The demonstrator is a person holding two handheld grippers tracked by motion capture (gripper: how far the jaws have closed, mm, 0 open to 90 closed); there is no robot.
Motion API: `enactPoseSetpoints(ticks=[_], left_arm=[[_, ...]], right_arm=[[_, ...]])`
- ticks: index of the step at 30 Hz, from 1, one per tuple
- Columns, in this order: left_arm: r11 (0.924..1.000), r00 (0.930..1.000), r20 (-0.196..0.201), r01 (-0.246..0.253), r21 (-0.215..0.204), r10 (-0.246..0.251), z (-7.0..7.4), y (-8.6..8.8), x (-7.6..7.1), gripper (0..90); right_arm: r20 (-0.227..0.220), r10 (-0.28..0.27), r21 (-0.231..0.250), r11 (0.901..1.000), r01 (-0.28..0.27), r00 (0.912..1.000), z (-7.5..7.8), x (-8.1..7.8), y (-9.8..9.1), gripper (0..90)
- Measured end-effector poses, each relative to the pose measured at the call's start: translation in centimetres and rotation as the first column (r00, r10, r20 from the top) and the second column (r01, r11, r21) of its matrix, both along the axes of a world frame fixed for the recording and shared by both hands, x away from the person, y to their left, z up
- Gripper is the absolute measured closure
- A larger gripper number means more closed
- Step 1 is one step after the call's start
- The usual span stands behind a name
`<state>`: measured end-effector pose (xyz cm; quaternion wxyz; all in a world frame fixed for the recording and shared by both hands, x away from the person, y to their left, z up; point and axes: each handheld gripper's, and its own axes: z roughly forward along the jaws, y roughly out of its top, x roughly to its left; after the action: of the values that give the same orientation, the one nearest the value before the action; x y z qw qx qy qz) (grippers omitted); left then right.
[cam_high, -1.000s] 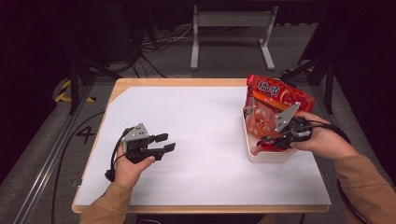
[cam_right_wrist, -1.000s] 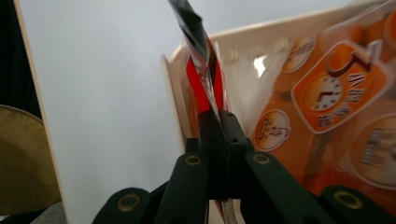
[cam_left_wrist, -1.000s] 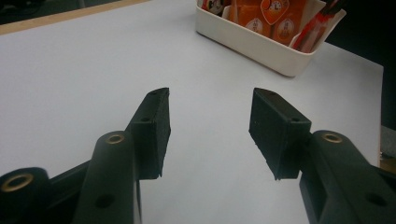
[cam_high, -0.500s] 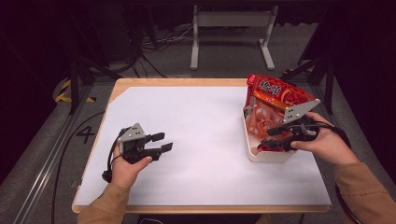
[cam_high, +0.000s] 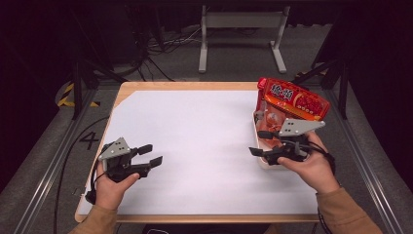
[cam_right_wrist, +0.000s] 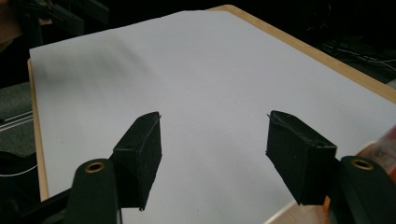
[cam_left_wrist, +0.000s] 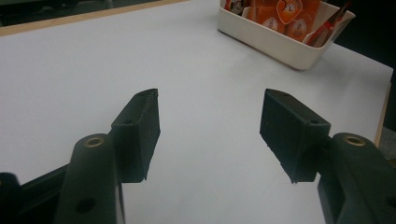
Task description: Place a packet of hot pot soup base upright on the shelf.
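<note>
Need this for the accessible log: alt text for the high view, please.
A person holds the left gripper and right gripper, jaws open and empty, over a white-covered table. The right one sits beside a white bin of snack packets, with a red bag leaning out.

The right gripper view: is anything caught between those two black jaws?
No. The right gripper has its jaws standing apart, with just the bare white table cover showing in the gap between them.

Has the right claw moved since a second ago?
Yes. The right claw has backed out of the white bin toward the table's middle, its jaws having just been opening, nothing between them.
</note>
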<state>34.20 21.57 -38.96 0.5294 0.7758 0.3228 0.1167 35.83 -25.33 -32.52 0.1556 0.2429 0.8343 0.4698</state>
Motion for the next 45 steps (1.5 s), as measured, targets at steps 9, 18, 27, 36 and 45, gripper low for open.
enactPoseSetpoints(ticks=[9, 18, 27, 36, 45], left_arm=[[0.9993, 0.9996, 0.011, -0.024, 0.028, 0.024, -0.3, 0.6, -0.8, 37.1], [0.9991, 0.9999, -0.005, -0.011, 0.041, 0.011, -1.1, 0.4, -1.1, 35.7], [0.9995, 1.0, -0.004, 0.006, 0.031, -0.006, -2.0, 0.3, -0.9, 33.1], [0.9997, 0.9997, 0.008, 0.021, 0.015, -0.021, -3.8, 0.4, -0.3, 30.9], [0.9977, 0.9995, -0.016, 0.027, 0.062, -0.026, -5.6, -0.4, 0.0, 28.0]], right_arm=[[0.013, -0.063, 0.025, 0.9977, 0.062, 0.998, -2.8, -0.5, 2.7, 33.3], [0.083, -0.083, 0.086, 0.9934, 0.076, 0.993, -4.1, -2.1, 5.0, 30.7], [0.061, -0.105, 0.093, 0.9908, 0.099, 0.9926, -7.9, -1.8, 6.9, 26.0], [0.036, -0.142, 0.043, 0.9891, 0.141, 0.9892, -11.3, -0.9, 6.8, 24.3], [0.015, -0.151, 0.009, 0.9885, 0.151, 0.9884, -12.2, -0.6, 6.8, 21.7]])
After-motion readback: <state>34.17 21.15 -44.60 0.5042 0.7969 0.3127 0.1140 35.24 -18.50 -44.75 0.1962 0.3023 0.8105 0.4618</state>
